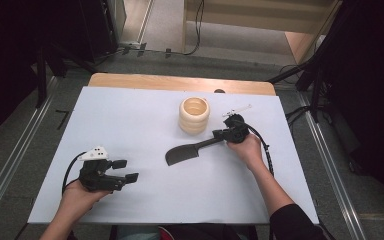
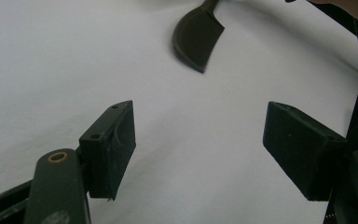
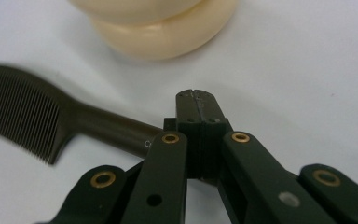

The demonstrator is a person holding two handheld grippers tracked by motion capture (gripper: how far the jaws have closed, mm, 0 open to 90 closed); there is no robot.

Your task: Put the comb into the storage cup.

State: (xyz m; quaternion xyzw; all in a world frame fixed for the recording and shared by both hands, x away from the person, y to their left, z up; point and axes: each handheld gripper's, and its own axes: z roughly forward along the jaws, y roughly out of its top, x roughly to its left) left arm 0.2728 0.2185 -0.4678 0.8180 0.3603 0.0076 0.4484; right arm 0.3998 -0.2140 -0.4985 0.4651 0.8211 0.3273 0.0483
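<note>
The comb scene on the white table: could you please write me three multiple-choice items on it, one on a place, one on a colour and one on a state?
1. Where does the cream ribbed cup stand?
A. beyond the comb
B. at the near table edge
C. in the left gripper

2. What colour is the comb?
A. red
B. black
C. white

3. How is the right gripper?
A. wide open
B. shut on the cup
C. shut on the comb

Answers: 1 A, the high view shows the cup farther up the table than the comb. 2 B, comb and teeth are dark. 3 C, the jaws meet at the comb's handle, while the left gripper gapes.
</note>
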